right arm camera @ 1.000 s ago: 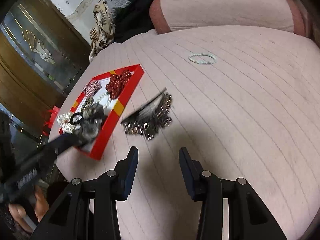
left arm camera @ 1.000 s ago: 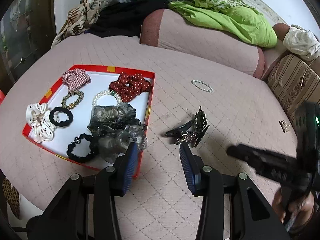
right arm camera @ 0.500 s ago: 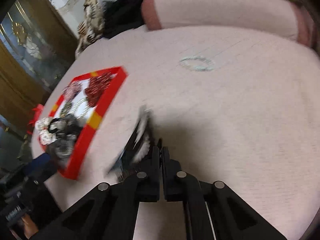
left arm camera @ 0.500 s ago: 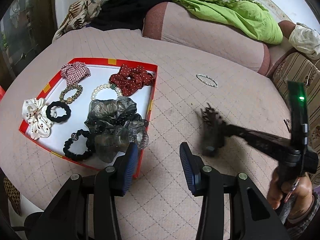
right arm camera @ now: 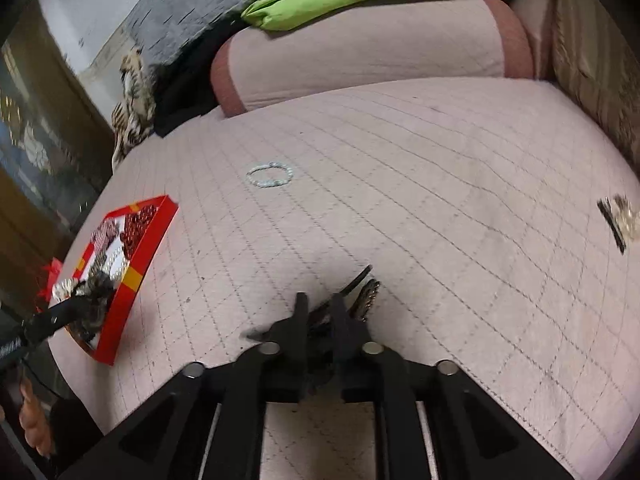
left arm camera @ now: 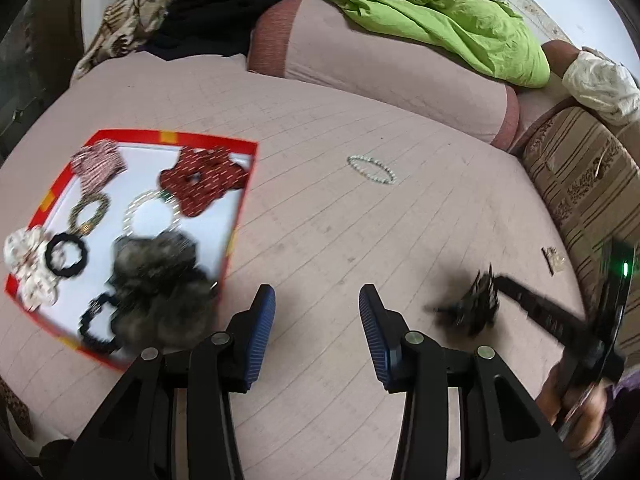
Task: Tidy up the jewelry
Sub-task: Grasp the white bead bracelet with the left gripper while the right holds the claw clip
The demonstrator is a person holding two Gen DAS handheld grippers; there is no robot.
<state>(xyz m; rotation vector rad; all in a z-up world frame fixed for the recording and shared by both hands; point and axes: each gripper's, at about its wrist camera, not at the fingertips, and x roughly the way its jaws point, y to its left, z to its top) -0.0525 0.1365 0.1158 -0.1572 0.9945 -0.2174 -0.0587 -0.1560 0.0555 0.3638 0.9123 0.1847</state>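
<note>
My right gripper is shut on a black rhinestone hair claw and holds it just above the pink quilted bed; it also shows in the left wrist view. My left gripper is open and empty, right of a red tray that holds several scrunchies, hair ties and a pearl bracelet. The tray also shows in the right wrist view. A pearl bracelet lies loose on the bed, also seen in the right wrist view.
A small hair clip lies near the bed's right edge, also in the left wrist view. A pink bolster with a green blanket lies at the back. A striped cushion is at right.
My right gripper closed on the hair claw, lifted it off the bed and carried it to the right. The left gripper stayed open and drifted a little.
</note>
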